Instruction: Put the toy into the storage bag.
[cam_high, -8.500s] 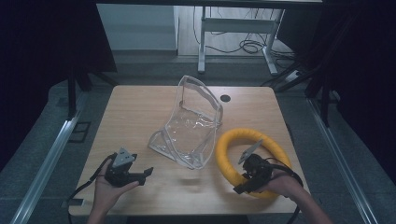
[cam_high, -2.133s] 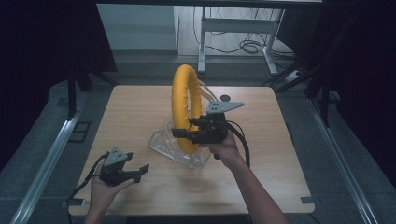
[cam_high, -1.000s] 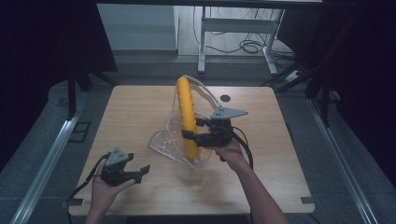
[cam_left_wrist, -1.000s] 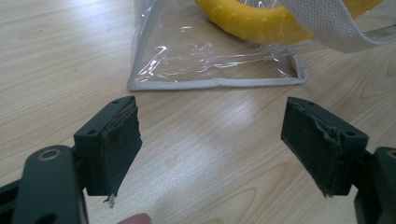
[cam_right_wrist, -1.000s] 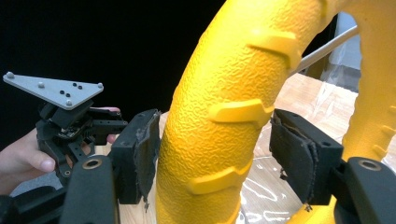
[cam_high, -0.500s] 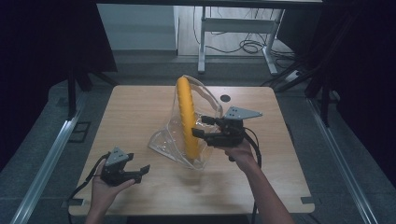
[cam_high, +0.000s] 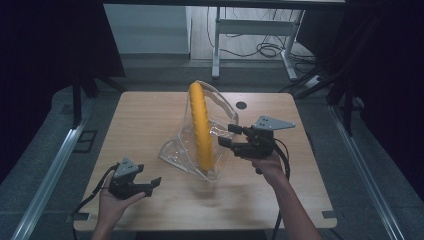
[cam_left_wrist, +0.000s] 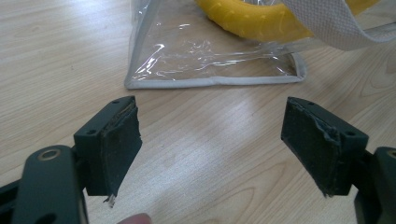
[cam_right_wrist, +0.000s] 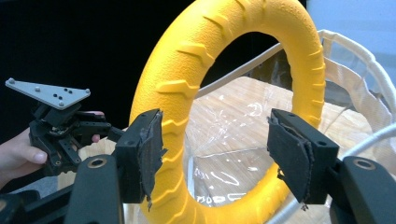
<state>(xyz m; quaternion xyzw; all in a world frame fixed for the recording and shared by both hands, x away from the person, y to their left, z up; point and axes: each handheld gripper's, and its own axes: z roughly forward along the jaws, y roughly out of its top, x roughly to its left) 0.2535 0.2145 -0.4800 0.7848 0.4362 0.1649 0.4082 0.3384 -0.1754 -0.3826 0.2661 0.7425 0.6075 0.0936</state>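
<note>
Ring (cam_high: 201, 125) stands on edge inside the clear bag (cam_high: 186, 157) — right gripper (cam_high: 229, 136), jaws just narrowing yet clamping nothing, should withdraw level; left gripper (cam_high: 152, 184) idles unclenched.

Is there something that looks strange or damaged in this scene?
Yes. The yellow ring stands on edge in the clear bag, its top poking out above the opening. The right gripper's pads look frayed and torn at the edges.
</note>
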